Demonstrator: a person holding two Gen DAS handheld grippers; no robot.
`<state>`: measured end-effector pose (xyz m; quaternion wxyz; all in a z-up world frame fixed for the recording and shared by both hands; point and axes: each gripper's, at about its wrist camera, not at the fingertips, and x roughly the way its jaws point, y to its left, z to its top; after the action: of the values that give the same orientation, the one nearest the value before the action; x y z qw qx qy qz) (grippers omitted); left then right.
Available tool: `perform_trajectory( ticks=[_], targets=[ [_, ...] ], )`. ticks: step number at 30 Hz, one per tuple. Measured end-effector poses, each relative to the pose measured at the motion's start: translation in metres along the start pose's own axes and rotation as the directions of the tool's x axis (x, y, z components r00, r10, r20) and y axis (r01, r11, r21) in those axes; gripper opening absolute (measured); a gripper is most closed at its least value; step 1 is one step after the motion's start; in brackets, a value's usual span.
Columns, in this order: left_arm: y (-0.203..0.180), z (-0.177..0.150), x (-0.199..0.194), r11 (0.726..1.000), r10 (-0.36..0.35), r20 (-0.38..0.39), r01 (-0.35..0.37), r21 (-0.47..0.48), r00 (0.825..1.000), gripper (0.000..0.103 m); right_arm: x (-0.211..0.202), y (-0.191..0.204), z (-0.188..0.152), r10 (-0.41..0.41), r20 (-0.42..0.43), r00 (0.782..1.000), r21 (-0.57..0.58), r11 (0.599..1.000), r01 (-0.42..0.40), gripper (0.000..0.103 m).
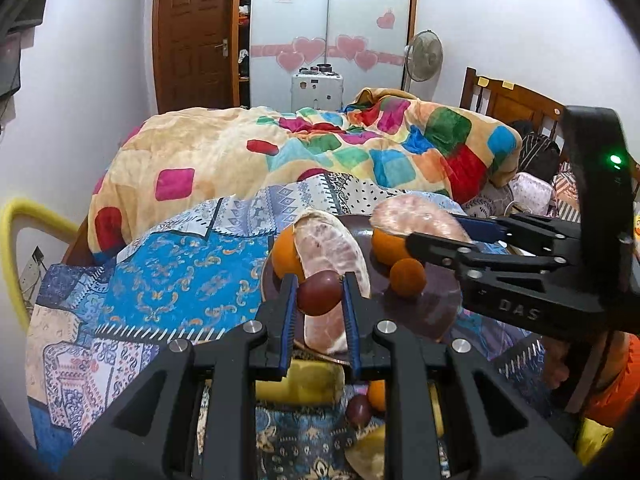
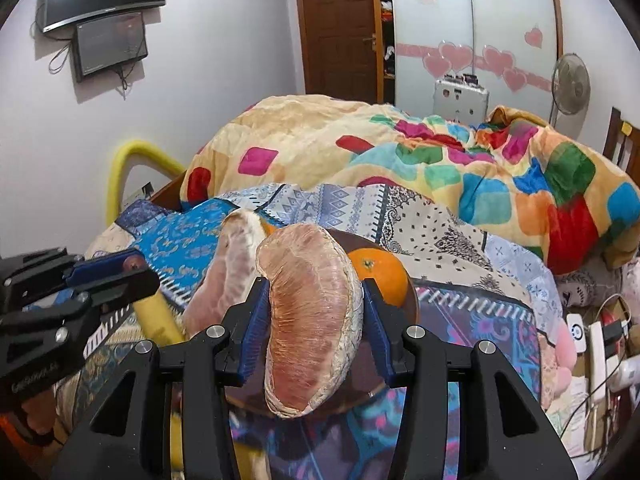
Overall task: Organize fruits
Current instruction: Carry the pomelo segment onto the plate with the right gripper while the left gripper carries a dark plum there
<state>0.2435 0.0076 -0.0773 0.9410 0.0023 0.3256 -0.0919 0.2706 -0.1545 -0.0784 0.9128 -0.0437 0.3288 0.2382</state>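
My left gripper [image 1: 319,280] is shut on a small dark red round fruit [image 1: 319,294], held just above the near rim of a dark brown plate [image 1: 434,312]. On the plate lie a peeled pomelo segment [image 1: 332,248], two oranges [image 1: 285,258] and a small tangerine [image 1: 407,279]. My right gripper [image 2: 315,282] is shut on a second large pink pomelo segment [image 2: 312,320], held upright over the plate [image 2: 413,300] next to an orange [image 2: 382,276]. The other pomelo segment [image 2: 224,276] stands left of it. Each gripper shows in the other's view: right [image 1: 436,230], left [image 2: 140,266].
The plate rests on a patterned blue bedsheet [image 1: 172,280], with a colourful quilt [image 1: 360,148] heaped behind. Below my left gripper lie a yellow fruit [image 1: 300,384], a dark fruit [image 1: 359,410] and an orange [image 1: 377,394]. A banana [image 2: 154,316] lies left; cables and a power strip [image 2: 596,344] lie right.
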Motion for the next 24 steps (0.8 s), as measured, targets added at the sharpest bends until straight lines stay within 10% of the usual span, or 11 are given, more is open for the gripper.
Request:
perform_trajectory(
  ticks=[24],
  targets=[
    [-0.009,0.005,0.032,0.999,-0.030,-0.056,0.031,0.013,0.998,0.021,0.011,0.004,0.007,-0.010,-0.055,0.998,-0.030,1.000,0.008,0.045]
  ],
)
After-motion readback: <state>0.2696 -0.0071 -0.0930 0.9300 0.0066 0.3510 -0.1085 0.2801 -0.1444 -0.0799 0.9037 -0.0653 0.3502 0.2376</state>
